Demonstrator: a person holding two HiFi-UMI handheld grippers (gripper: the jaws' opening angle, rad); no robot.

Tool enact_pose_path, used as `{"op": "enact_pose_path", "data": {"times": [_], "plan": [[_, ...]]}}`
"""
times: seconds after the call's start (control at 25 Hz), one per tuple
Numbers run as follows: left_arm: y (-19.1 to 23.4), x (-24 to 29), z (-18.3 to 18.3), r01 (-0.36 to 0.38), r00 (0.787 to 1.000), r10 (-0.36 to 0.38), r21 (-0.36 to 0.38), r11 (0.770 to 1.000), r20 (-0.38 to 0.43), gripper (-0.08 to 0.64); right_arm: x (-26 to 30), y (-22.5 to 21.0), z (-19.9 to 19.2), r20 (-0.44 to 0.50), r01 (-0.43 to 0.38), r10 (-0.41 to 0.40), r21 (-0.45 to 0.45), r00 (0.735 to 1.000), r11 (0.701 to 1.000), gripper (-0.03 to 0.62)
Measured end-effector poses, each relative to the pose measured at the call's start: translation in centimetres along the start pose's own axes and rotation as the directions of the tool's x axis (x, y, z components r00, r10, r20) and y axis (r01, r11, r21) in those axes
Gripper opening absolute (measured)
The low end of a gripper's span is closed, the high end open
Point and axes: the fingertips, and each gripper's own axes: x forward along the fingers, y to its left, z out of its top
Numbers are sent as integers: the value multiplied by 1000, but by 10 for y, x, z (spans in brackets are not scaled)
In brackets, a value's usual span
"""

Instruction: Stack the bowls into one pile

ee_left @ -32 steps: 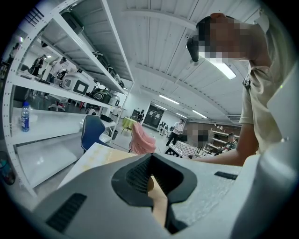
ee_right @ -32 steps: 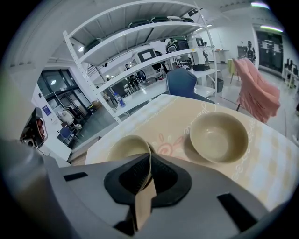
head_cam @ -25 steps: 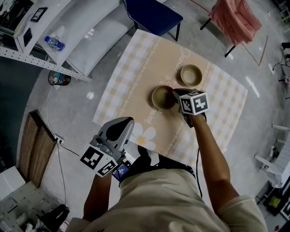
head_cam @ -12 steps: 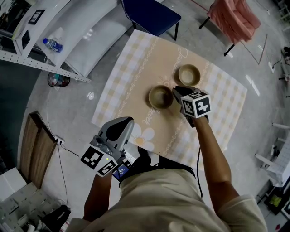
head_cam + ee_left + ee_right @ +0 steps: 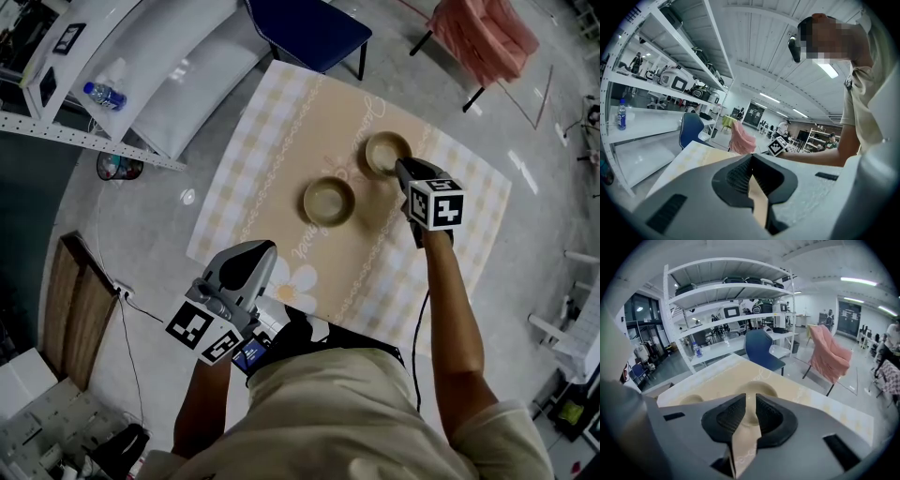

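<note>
Checked tablecloth point(image 5: 281, 122) | right gripper point(image 5: 401, 167), arm outstretched, beside far bowl point(image 5: 386, 152), jaws opening, empty | left gripper point(image 5: 259, 251) jaws together

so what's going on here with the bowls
A person holds a gripper in each hand at a table. Two bowls sit apart on it, unstacked. The right gripper is at the farther bowl, jaws opening, gripping nothing; the nearer bowl stands alone. The left gripper hangs back by the person's body, shut and empty.
</note>
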Motion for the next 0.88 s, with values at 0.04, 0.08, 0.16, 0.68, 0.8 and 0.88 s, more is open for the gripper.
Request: {"op": "enact_pose_path", "data": {"times": [0.04, 0.08, 0.16, 0.68, 0.8, 0.88], "plan": [[0, 1, 0, -1, 1000, 1, -1, 1000, -2, 6, 0, -8, -1, -3, 14, -14, 8, 1000, 1000, 64], [1, 1, -1, -2, 1000, 2, -1, 1000, -4, 6, 1, -16, -2, -9, 24, -24, 14, 1000, 1000, 64], [1, 3, -2, -3, 1000, 3, -3, 1000, -8, 6, 4, -28, -6, -24, 38, -37, 24, 999, 999, 68], [3, 18, -7, 0, 1000, -1, -16, 1000, -28, 6, 32, -55, -30, -106, 11, 4, 144, 994, 990, 100], [4, 20, -8, -1, 999, 0, -19, 1000, -33, 6, 37, -56, -32, -114, -1, 19, 153, 993, 988, 100], [4, 21, -8, 0, 999, -1, -20, 1000, -35, 6, 40, -56, -34, -120, -9, 29, 163, 992, 987, 100]]}}
